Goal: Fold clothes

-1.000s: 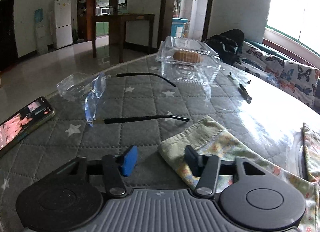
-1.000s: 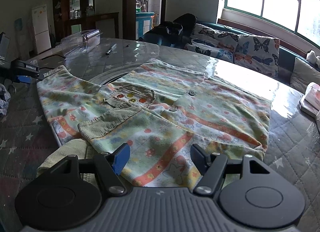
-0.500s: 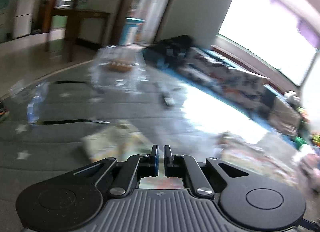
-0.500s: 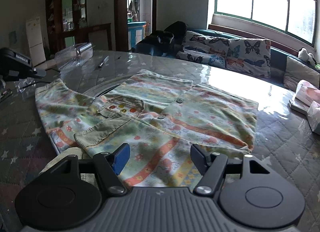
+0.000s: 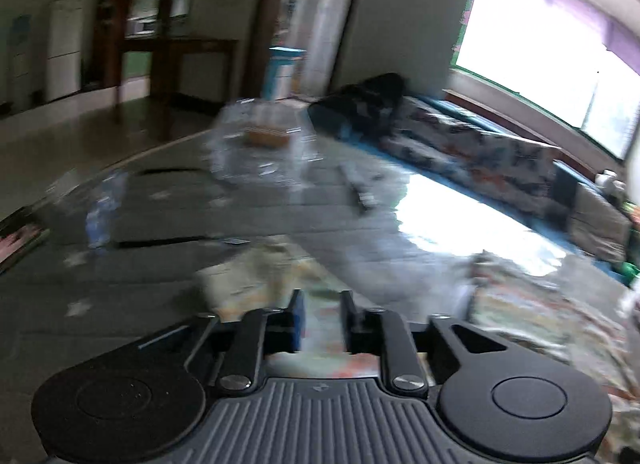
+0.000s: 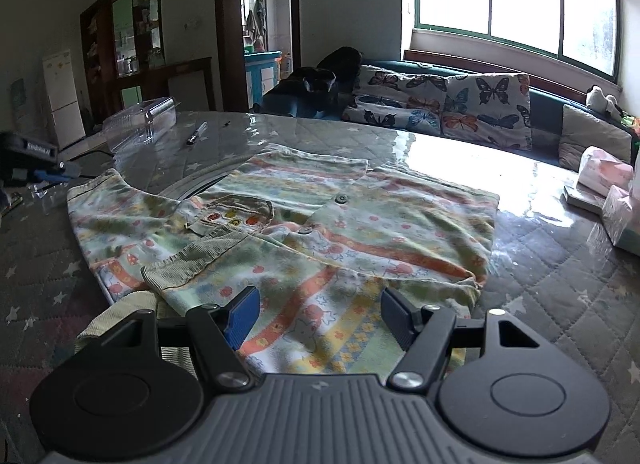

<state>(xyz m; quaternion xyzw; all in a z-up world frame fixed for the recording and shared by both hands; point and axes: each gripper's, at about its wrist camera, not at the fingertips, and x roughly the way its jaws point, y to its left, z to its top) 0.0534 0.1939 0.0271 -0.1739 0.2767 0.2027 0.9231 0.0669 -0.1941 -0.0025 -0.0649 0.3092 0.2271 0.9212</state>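
Movement marks the left wrist view, sharp a second ago and now smeared. The quilted table [image 6: 540, 272] carries the same things. The patterned shirt [image 6: 304, 232] lies spread flat across the table's middle, its hem at the near edge below the right gripper [image 6: 320, 318], much as it lay a second ago. The butterfly-print sofa [image 6: 460, 103] runs behind the table's far edge, and comes further into the left view than before. The clear plastic box [image 5: 260, 143] sits toward the far left edge, and the glasses [image 5: 120, 219] lie nearer the left edge, both blurred.

The left gripper [image 5: 322, 320] was apart a second ago, pressed together half a second ago, and its jaws are now opening with the shirt's sleeve [image 5: 256, 276] seen between them; contact cannot be told through the blur. The right gripper's fingers [image 6: 240, 316] stand wide apart over the hem, as before, gripping nothing.

White lettering on the left gripper's body is too small to read.
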